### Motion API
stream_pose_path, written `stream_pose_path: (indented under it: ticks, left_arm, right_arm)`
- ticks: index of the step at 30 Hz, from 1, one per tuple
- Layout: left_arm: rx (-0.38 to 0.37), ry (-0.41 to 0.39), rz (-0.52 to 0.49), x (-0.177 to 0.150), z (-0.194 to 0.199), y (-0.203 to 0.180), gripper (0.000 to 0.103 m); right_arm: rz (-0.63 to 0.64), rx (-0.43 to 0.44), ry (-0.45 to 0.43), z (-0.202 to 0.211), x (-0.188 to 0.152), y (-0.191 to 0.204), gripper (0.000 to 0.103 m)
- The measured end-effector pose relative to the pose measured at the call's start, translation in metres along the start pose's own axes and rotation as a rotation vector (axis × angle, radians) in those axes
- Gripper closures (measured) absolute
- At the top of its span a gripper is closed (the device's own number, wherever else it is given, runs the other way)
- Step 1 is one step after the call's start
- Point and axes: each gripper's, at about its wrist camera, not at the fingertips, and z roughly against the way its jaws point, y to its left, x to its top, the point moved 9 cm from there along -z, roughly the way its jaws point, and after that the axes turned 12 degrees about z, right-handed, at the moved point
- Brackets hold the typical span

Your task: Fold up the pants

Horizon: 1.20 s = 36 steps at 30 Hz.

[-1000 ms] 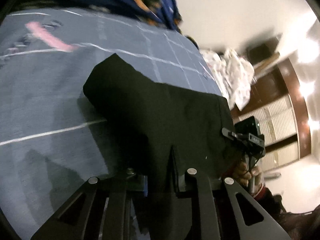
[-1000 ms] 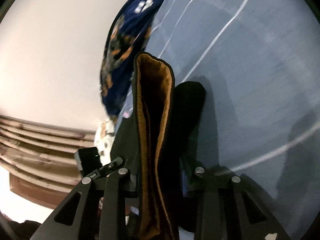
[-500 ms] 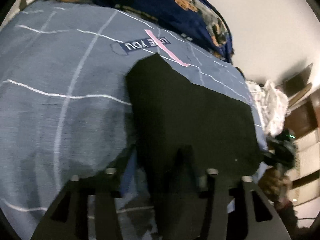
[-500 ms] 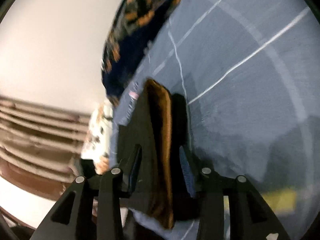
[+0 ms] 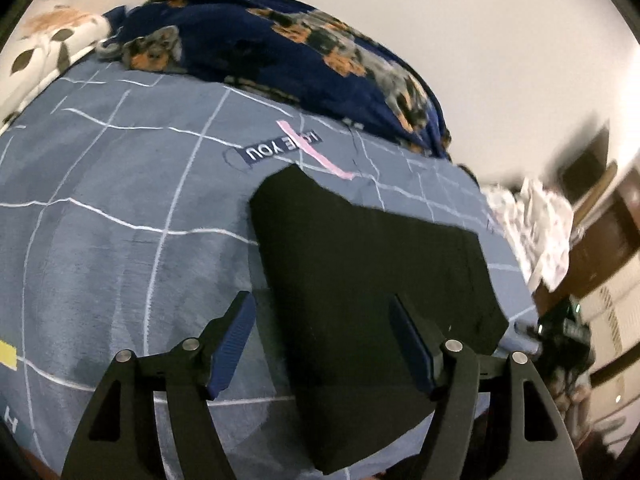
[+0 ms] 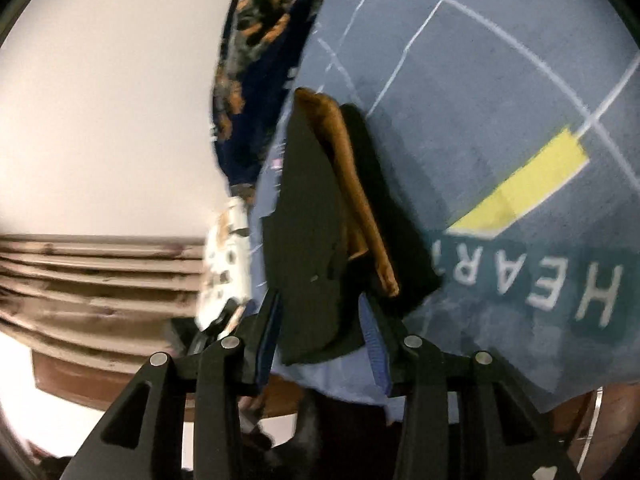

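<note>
Pants [image 5: 360,280], black and folded into a thick pad, lie flat on the blue bed cover [image 5: 120,200], close to the near edge of the bed. We think they sit there so the fold stays neat and so we can reach both near corners from the edge.

From the right side we see the layers stacked up, with a brown lining [image 6: 352,184] peeking out between the black parts. That tells us the pants are already folded over more than once. We judge the folding is nearly done.

Our left gripper [image 5: 324,344] has let go. Its jaws are opening, wide on both sides of the near edge of the pants, and the blue pads [image 5: 234,344] do not press on the cloth. It points down at a slant over the bed.

Our right gripper [image 6: 320,332] has a corner of the pants between its jaws. The pads sit close on each side, with a thin gap showing on the right one. We cannot tell if it is squeezing or just letting go. It points lower than level, along the side of the fold.

A dark blue blanket [image 5: 300,52] with a dog print is bunched at the far side of the bed, well apart from the pants.
</note>
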Motion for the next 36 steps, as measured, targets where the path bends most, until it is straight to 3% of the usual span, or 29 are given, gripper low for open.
stream_pose_path:
  ticks: [5,6,7,8,15,24,31,36]
  left_arm:
    - [-0.009,0.086,0.039,-0.019,-0.016,0.005,0.033]
    - [-0.005,0.096,0.038,-0.022,-0.018,0.005,0.033]
    - [0.000,0.099,0.034,-0.023,-0.018,0.005,0.033]
    - [0.005,0.098,0.025,-0.024,-0.018,0.004,0.033]
    - [0.009,0.070,-0.039,-0.020,-0.008,-0.014,0.032]
    - [0.036,0.121,-0.120,-0.038,-0.025,-0.026,0.032]
    - [0.063,0.148,-0.142,-0.049,-0.043,-0.023,0.028]
    - [0.073,0.128,-0.205,-0.055,-0.045,-0.027,0.022]
  right_arm:
    - [0.038,-0.052,-0.014,-0.010,0.015,0.004,0.064]
    - [0.040,-0.057,-0.015,-0.013,0.016,0.003,0.068]
    - [0.051,-0.067,-0.009,-0.015,0.016,0.004,0.086]
    - [0.067,-0.081,-0.006,-0.018,0.016,0.007,0.090]
    - [0.074,0.016,-0.055,0.007,0.003,0.048,0.091]
    - [-0.171,0.017,0.006,-0.005,-0.035,-0.029,0.094]
    - [-0.058,-0.078,0.028,-0.003,-0.027,-0.024,0.094]
    - [-0.116,-0.045,0.030,-0.005,-0.028,-0.029,0.093]
